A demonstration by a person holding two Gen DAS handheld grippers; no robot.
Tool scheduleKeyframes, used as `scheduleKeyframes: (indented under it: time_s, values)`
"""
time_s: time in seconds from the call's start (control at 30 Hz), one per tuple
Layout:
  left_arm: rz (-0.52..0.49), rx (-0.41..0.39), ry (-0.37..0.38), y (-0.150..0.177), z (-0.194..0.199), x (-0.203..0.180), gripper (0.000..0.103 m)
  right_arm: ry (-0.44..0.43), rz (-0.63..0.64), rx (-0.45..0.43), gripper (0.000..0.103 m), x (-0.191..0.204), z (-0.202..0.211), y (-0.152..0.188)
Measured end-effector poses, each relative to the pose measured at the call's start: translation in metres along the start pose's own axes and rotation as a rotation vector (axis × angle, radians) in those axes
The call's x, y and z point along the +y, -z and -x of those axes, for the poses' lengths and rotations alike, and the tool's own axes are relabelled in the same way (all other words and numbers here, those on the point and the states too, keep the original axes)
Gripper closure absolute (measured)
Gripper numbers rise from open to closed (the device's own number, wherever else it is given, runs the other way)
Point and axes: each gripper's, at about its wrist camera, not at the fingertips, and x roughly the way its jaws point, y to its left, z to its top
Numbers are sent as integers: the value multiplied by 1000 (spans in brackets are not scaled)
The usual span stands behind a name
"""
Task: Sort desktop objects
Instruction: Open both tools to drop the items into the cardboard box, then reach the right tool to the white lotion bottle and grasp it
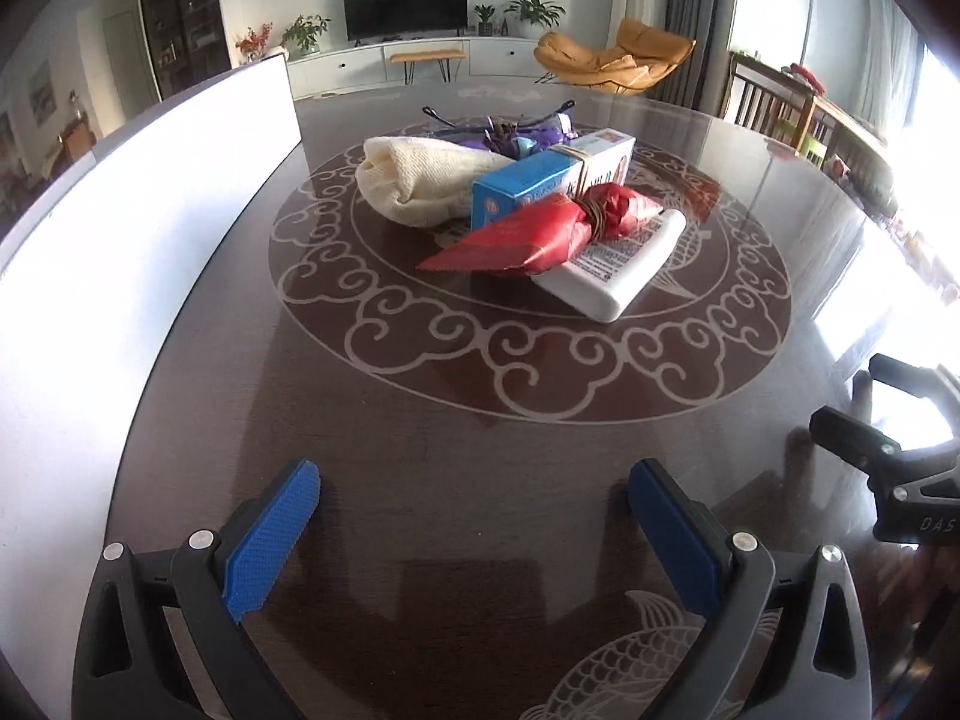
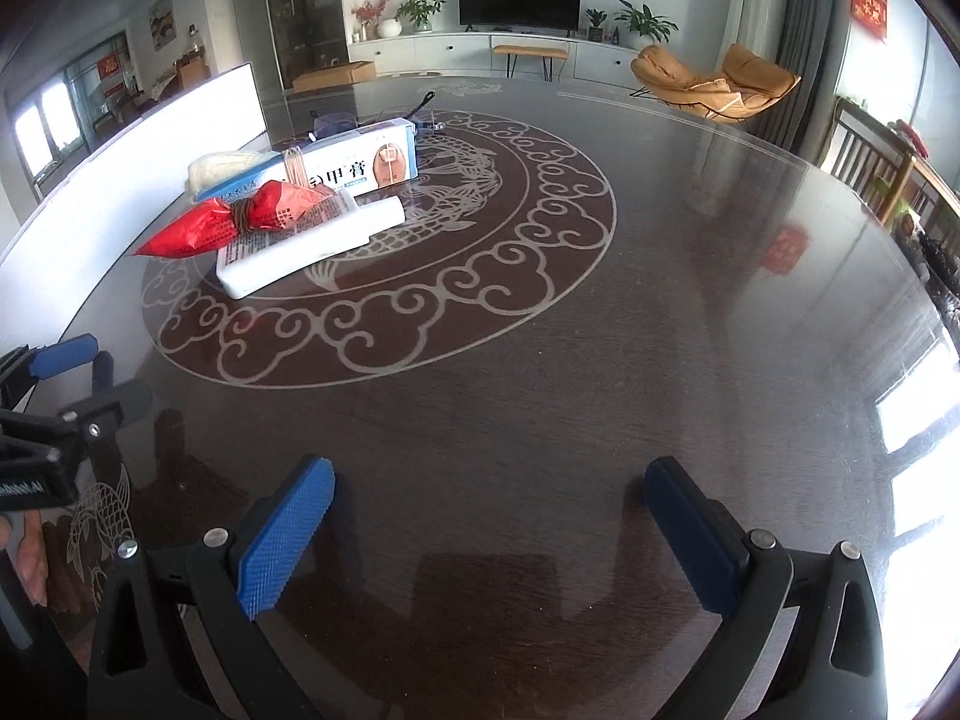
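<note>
A small pile lies at the middle of the dark round table (image 1: pixel 456 468): a cream cloth roll (image 1: pixel 420 177), a blue-and-white box (image 1: pixel 540 180), a red foil packet (image 1: pixel 540 234) tied with a band, a flat white bottle (image 1: pixel 618 270) under it, and glasses with purple items (image 1: pixel 516 135) behind. In the right wrist view the box (image 2: pixel 342 162), the red packet (image 2: pixel 240 222) and the white bottle (image 2: pixel 306 246) lie far left. My left gripper (image 1: pixel 474 492) hovers open over bare table, well short of the pile. My right gripper (image 2: pixel 489 489) is open too, with nothing between its fingers.
A long white board (image 1: pixel 120 252) stands along the table's left side. The right gripper's black frame (image 1: pixel 900 456) shows at the left wrist view's right edge. Behind the table are a TV (image 1: pixel 405 3), a white cabinet, plants and an orange chair (image 1: pixel 612 57).
</note>
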Motion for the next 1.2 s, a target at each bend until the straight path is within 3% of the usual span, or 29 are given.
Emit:
scheduleKeyframes:
  time_s: [0.5,0.7,0.87,1.2]
  values:
    - [8,-3,-6,1,3,4,0,1,-1,0,0,-1,2,0]
    - [-38,3,23,-2,1,14,0,1,-1,0,0,-1,1,0]
    - [2,0,5,-2,1,41,0,1,-1,-1,0,-1,1,0]
    - [2,-5,5,-1,3,37,0,1,-1,-1,0,-1,1,-1]
